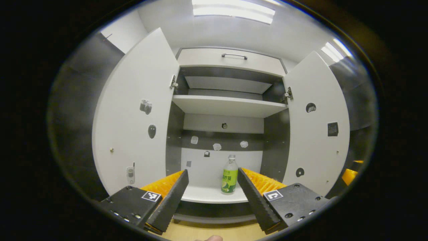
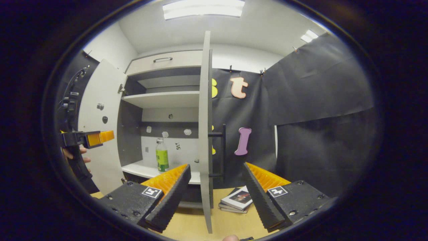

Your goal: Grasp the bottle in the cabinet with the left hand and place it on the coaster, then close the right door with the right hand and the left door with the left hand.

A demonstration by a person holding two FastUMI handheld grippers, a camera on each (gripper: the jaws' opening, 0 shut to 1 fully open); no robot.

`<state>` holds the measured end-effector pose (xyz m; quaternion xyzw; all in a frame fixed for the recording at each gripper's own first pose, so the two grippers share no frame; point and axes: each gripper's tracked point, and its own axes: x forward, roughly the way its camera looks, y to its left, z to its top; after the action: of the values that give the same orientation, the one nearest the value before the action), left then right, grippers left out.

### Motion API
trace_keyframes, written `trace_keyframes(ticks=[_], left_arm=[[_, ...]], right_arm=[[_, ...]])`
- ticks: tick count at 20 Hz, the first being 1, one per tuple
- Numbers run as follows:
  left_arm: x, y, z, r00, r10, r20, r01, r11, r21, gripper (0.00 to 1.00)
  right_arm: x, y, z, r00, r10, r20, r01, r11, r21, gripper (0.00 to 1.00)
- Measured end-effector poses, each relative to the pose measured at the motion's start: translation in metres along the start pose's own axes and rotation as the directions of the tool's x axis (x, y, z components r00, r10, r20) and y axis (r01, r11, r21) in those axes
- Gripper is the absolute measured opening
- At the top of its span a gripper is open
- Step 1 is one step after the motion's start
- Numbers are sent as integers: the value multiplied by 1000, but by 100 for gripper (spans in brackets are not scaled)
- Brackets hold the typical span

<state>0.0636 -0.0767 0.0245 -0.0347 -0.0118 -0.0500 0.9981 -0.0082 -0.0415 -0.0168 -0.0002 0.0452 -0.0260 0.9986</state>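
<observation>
This is a staged recording booth dressed as a bit of a home, not a lived-in room. A white cabinet (image 1: 230, 107) with 2 open doors, the left door (image 1: 133, 113) and the right door (image 1: 317, 124), stands against a plain white wall under flat ceiling light panels (image 1: 234, 10). Black cloth (image 2: 317, 93) is clipped up along the wall beside it. The shelves are nearly bare: 1 bottle (image 1: 229, 175) stands on the bottom shelf (image 1: 207, 194), near its front edge. Small stickers dot the doors and back panel. A few books (image 2: 238, 200) lie stacked on the pale wooden tabletop (image 2: 197, 224) near the cabinet's foot.
</observation>
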Motion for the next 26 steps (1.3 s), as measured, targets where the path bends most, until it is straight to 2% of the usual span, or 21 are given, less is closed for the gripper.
trace_keyframes(ticks=[1,2,3,4,5,6,14,15,16,17,19,22,23,25,26], left_arm=[[9,-11,-2,1000,-26,1,26,1000,-9,100],[19,-19,-5,999,-49,-5,49,999,-12,96],[30,-27,-10,998,-67,-12,67,998,-11,100],[41,-32,-16,997,-77,-20,77,997,-6,96],[53,-38,-21,996,-89,-23,89,996,-2,96],[65,-43,-27,995,-100,-29,100,995,3,100],[153,-53,-67,990,-106,-89,108,994,17,100],[161,-57,-73,987,-125,-101,127,992,14,100],[170,-58,-81,985,-130,-117,133,991,15,96],[178,-55,-86,986,-117,-117,120,993,20,100],[197,-50,-91,990,-94,-109,99,994,42,96],[219,-48,-104,990,-98,-105,103,994,39,96],[224,-50,-110,986,-114,-119,118,993,26,100],[237,-48,-119,984,-117,-136,122,992,31,92],[244,-46,-123,984,-113,-141,119,992,41,96]], right_arm=[[-3,-7,1,1000,-20,3,20,1000,0,100],[-4,-15,2,999,-40,5,40,999,-3,100],[-6,-19,1,998,-60,7,60,998,-6,100],[-9,-26,1,997,-78,10,79,997,-9,99],[-11,-33,0,995,-99,15,100,995,-9,99],[-14,-41,0,992,-121,19,121,993,-9,100],[-28,-89,-7,963,-269,28,268,963,18,99],[-28,-93,-7,959,-281,31,280,960,22,100],[-28,-97,-7,955,-294,34,293,956,27,100],[-29,-101,-7,951,-308,35,307,951,31,99],[-29,-108,-8,941,-336,38,335,942,35,99],[-30,-115,-9,929,-368,35,366,930,40,99],[-30,-116,-9,926,-375,34,374,927,40,99],[-30,-118,-11,920,-392,29,391,920,39,99],[-30,-118,-12,918,-395,25,394,918,39,100]])
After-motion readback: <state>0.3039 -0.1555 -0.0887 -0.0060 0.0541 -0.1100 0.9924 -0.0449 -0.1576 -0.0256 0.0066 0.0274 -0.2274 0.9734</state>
